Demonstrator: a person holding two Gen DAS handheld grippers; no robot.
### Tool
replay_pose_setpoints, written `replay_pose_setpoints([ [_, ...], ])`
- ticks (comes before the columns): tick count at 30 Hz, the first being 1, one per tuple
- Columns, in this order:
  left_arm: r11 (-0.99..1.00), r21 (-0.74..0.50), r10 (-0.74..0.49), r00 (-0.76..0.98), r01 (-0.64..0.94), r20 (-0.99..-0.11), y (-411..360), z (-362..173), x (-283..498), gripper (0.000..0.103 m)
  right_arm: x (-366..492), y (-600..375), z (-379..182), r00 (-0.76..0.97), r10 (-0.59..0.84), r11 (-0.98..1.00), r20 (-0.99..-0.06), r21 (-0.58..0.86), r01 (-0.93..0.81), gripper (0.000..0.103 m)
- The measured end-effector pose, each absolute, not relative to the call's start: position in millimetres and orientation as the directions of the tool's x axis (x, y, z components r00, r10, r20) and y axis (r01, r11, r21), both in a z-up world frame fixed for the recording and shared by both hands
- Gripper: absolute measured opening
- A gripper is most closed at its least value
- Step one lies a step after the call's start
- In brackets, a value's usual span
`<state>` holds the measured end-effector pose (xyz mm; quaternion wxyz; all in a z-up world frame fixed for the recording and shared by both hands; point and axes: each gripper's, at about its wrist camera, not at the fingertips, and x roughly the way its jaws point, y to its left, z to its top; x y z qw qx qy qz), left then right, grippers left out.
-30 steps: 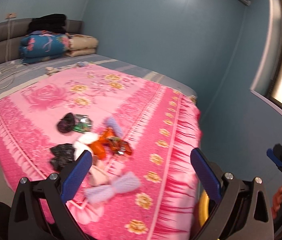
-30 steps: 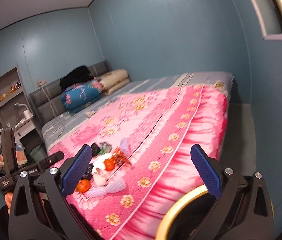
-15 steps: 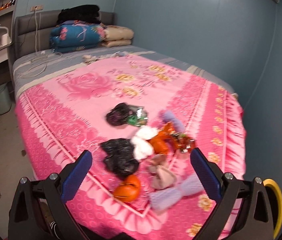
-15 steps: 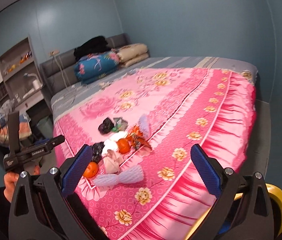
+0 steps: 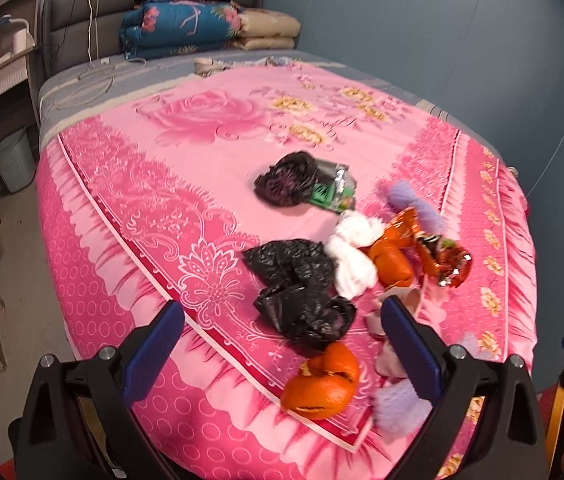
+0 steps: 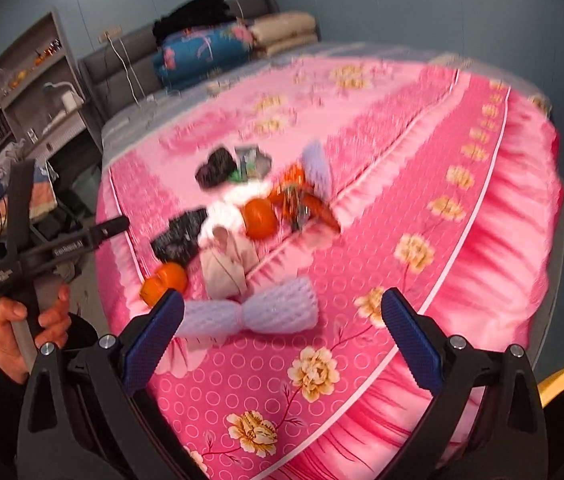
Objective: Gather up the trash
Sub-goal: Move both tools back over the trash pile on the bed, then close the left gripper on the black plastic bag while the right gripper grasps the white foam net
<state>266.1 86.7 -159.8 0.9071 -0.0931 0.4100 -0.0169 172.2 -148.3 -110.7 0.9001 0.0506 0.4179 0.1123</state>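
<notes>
Left gripper (image 5: 282,348): jaws wide apart, holding nothing, above the bed's near edge.
Right gripper (image 6: 282,332): jaws wide apart, empty.
Trash pile (image 5: 338,264): on the pink bedspread (image 5: 186,184), near its front corner.

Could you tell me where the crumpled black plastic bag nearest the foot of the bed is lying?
In the left wrist view, the black plastic bag lies mid-frame on the pink bedspread, touching the white tissue, just above the orange peel.
</notes>
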Motion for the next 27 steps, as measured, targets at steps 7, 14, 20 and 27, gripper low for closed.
replay_pose_setpoints([
  [7, 0.984, -0.17, -0.101, 0.615, -0.054, -0.782, 91, -187, 292, 0.095, 205, -139, -154, 0.522, 0.242, 0.97, -0.818, 0.216, -0.111, 0.095],
  [14, 0.987, -0.161, -0.118, 0.595, -0.019, -0.795, 84, -201, 313, 0.095, 222, -125, -173, 0.465, 0.213, 0.977, -0.859, 0.175, -0.124, 0.095],
  [20, 0.982, -0.185, -0.169, 0.569, 0.03, -0.805, 74, -215, 327, 0.083, 233, -118, -189, 0.427, 0.197, 0.98, -0.883, 0.158, -0.124, 0.089],
  [27, 0.964, -0.266, -0.241, 0.519, 0.028, -0.82, 74, -240, 331, 0.059, 242, -113, -202, 0.394, 0.196, 0.979, -0.898, 0.158, -0.127, 0.067],
])
